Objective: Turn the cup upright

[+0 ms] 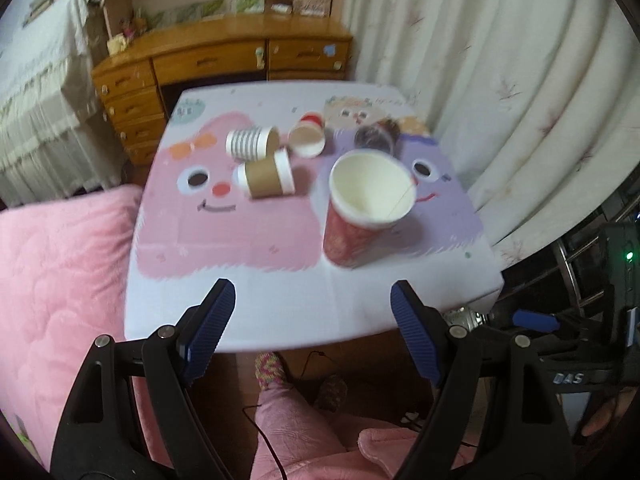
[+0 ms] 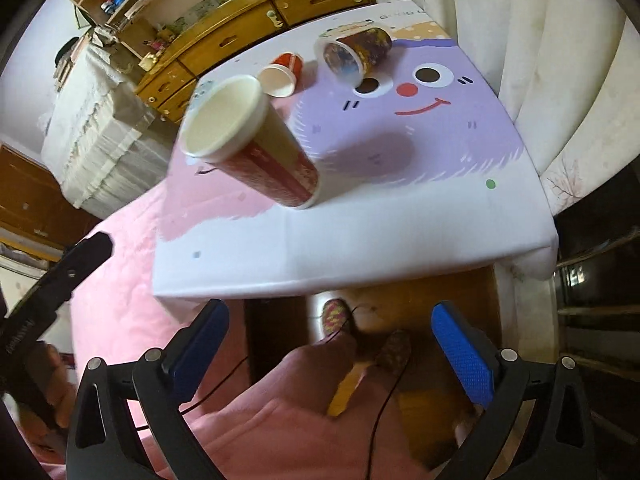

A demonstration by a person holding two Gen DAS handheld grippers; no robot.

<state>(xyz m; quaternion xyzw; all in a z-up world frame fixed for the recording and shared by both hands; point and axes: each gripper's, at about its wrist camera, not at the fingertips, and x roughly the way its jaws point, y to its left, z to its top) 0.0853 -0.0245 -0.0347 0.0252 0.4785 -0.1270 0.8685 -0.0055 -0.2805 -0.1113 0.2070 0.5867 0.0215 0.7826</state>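
On the table (image 1: 280, 308), five cups (image 1: 362, 204)

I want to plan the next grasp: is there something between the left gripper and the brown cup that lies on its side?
Nothing visible blocks it. From the open left gripper to the brown cup there is only bare tablecloth. The upright red cup stands off to the right of that path.

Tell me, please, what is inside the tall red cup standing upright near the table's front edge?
Nothing visible: the tall red cup shows a bare cream interior. Its bottom is hidden by the near wall.
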